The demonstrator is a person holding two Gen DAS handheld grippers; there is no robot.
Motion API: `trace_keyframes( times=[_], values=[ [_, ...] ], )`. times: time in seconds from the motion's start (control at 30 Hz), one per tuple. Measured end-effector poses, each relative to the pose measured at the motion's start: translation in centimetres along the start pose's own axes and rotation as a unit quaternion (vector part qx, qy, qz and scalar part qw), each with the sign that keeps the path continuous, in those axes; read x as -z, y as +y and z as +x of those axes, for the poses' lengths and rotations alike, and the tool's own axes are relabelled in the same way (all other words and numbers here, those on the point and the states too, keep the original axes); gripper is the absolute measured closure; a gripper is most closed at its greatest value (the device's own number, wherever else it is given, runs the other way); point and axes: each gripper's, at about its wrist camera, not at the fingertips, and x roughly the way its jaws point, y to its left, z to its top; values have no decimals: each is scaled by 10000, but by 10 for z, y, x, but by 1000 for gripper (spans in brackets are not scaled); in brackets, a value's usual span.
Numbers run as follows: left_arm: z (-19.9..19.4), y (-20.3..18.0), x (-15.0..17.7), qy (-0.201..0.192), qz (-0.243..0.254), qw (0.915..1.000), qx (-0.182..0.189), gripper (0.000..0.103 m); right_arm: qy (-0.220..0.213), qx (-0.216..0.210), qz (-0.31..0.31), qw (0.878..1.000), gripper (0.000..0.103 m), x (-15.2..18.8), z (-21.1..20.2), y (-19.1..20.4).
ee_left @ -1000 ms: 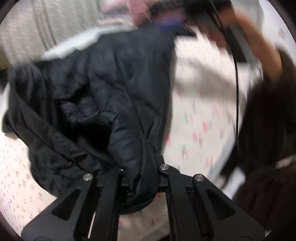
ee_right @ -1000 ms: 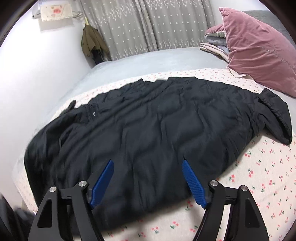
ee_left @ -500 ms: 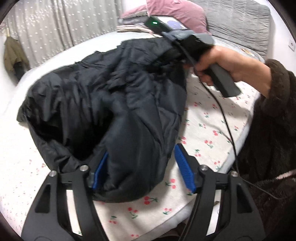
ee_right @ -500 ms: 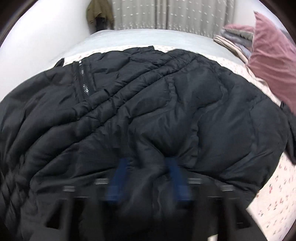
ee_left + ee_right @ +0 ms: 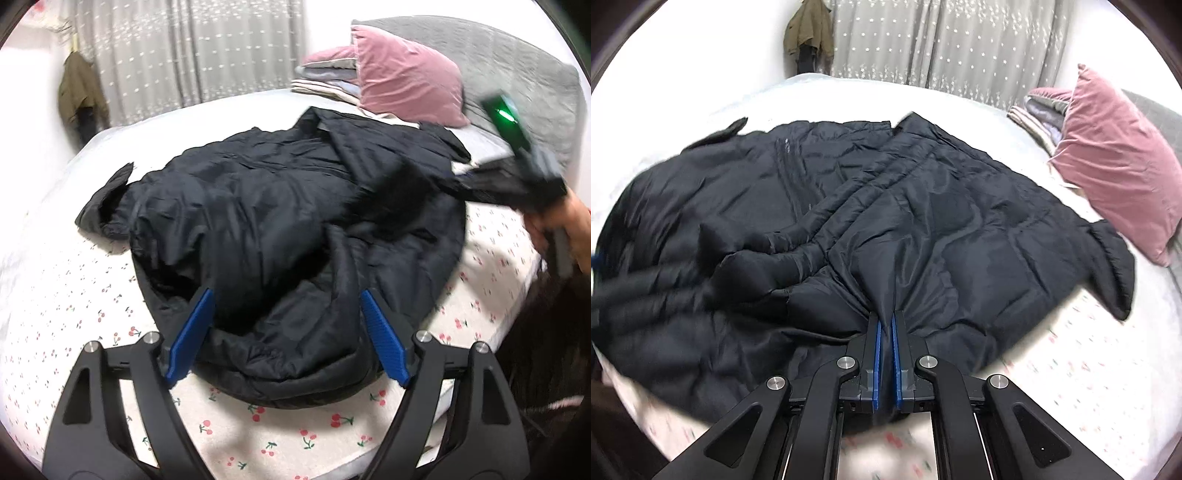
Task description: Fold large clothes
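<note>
Our black puffer jacket [image 5: 280, 229] lies crumpled mid-bed on the cherry-print sheet [image 5: 92, 325]. Our right gripper [image 5: 886, 332] pinches its near hem tight; our left gripper [image 5: 284, 332] is opening, pads clear of the fabric. Bare sheet borders the jacket's left edge; a pink pillow [image 5: 1115, 162] lies beyond its right sleeve.

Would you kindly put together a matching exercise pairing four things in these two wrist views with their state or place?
Things:
1. left gripper
2. right gripper
3. pink pillow
4. olive garment

States or places:
A. hangs by the grey curtain
B. jaws opening, pads clear of the black jacket
C. shut on a pinch of the black jacket
D. leans at the head of the bed beside folded linens

Pairs: 1-B, 2-C, 3-D, 4-A
</note>
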Motion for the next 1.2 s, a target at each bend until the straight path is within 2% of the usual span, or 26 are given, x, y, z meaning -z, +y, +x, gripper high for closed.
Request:
trace_keyframes(
  times=[0.2, 0.33, 0.47, 0.53, 0.63, 0.67, 0.7, 0.77, 0.83, 0.97, 1.03, 1.2],
  values=[
    [0, 10, -7, -46, -215, 9997, -46, 22, -36, 540, -605, 9967, 98, 36, -17, 7],
    [-9, 9, -10, -185, -238, 9995, -46, 22, 257, 829, -971, 9915, 98, 63, -8, 6],
    [-14, 16, -12, -182, -375, 9990, 134, 22, 519, 784, -1152, 9889, 97, 79, 1, 5],
    [-17, 18, -12, -223, -419, 9988, 143, 22, 319, 557, -1105, 9918, 96, 79, -7, 1],
    [-28, 20, -13, -393, -467, 9979, 231, 22, -187, 212, -946, 9951, 87, 74, -30, -8],
    [-32, 21, -13, -470, -499, 9973, 254, 22, -340, 106, -882, 9955, 73, 73, -38, -10],
    [-37, 25, -15, -590, -566, 9963, 283, 21, -485, 4, -810, 9955, 48, 71, -45, -12],
    [-41, 30, -18, -740, -721, 9943, 277, 20, -822, -166, -636, 9944, 25, 65, -59, -15],
    [-38, 35, -22, -755, -884, 9928, 275, 20, -1043, -212, -595, 9925, 25, 58, -67, -14],
    [-14, 43, -30, -586, -1162, 9915, 18, 20, -1327, -245, -578, 9892, 25, 41, -73, -11],
    [2, 46, -34, -399, -1259, 9911, -173, 20, -1412, -282, -549, 9881, 25, 33, -72, -11],
    [40, 52, -40, 88, -1435, 9892, -276, 20, -1865, -513, -493, 9799, 25, 18, -79, -1]
  ],
)
